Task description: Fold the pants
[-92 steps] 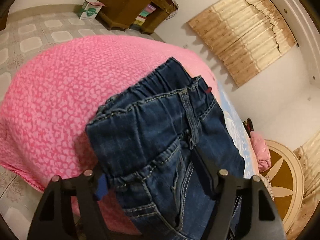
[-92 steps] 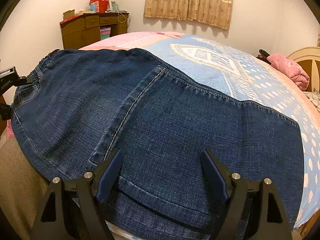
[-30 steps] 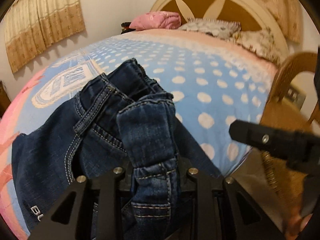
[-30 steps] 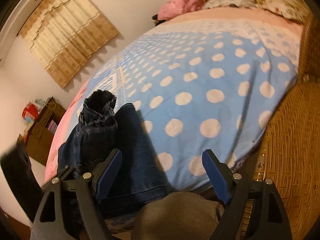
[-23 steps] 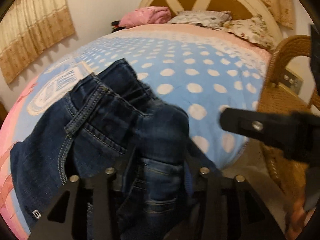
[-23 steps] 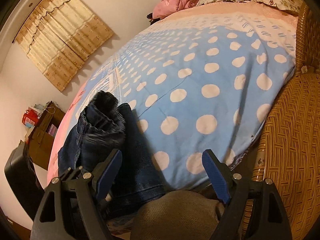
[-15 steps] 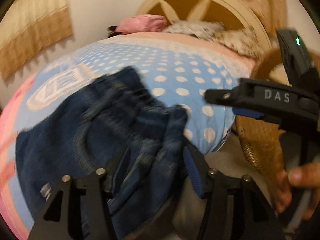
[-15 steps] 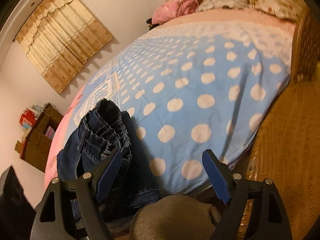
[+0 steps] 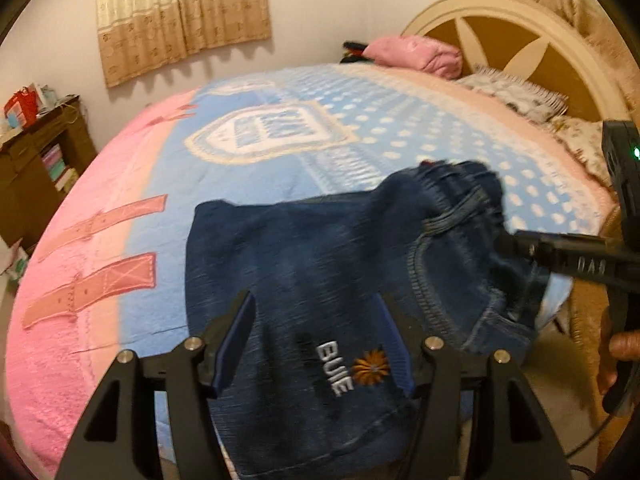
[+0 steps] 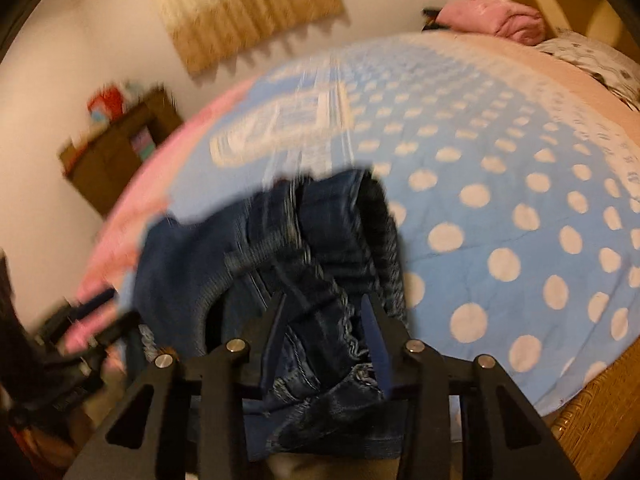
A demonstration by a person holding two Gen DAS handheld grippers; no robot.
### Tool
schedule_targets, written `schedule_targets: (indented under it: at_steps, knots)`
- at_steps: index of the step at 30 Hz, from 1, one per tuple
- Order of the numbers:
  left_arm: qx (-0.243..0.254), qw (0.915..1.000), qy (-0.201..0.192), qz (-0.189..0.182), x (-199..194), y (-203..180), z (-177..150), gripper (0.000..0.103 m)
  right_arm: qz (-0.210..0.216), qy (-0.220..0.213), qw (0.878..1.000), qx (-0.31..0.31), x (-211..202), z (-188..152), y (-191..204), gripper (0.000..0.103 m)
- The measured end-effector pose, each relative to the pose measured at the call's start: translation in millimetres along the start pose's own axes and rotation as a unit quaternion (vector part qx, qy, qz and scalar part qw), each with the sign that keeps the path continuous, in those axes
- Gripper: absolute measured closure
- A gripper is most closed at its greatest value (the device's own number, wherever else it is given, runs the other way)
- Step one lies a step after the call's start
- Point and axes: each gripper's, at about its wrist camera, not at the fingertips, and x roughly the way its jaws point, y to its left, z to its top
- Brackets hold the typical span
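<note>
two grippers, left (image 9: 316,336) fingers parted, right (image 10: 326,340) closing round jeans (image 9: 320,264), polka-dot bed (image 10: 500,220)

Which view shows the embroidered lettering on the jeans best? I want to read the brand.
The left wrist view: white lettering and an orange flower sit on the jeans, between the left gripper's fingers, fairly sharp. The right wrist view is blurred and shows only bunched denim, no lettering.
</note>
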Motion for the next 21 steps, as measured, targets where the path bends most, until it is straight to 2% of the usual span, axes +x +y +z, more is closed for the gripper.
schedule_targets:
  at_steps: [2,3,6,10,14,17,21]
  knots:
    - [0.001,0.9999,0.011,0.009,5.8,-1.8,-0.8,0.040,-0.022,0.026,0.999,-0.008,12.0,-4.3,-0.8,0.069]
    - [0.002,0.9998,0.015,0.014,8.8,-3.5,-1.1,0.040,-0.026,0.035,0.999,-0.003,13.3,-7.8,-4.5,0.079]
    - [0.004,0.9991,0.031,0.027,21.1,-7.7,-0.7,0.040,-0.016,0.048,0.999,0.016,8.4,-15.7,-19.0,0.090]
    - [0.002,0.9986,0.044,0.029,29.2,-8.8,-0.2,0.039,-0.003,0.054,0.998,0.028,-7.3,-30.8,-25.9,0.091]
    - [0.003,0.9980,0.053,0.034,34.4,-9.1,-1.0,0.035,-0.026,0.063,0.997,0.029,-1.2,-47.2,-30.3,0.091]
    - [0.012,0.9979,0.048,0.041,31.3,-8.3,-1.2,0.034,-0.011,0.072,0.996,0.060,1.1,-45.6,-40.3,0.091]
    - [0.002,0.9980,0.041,0.049,24.2,4.5,-3.2,0.029,-0.019,0.071,0.994,0.078,-9.9,-40.3,-43.2,0.090]
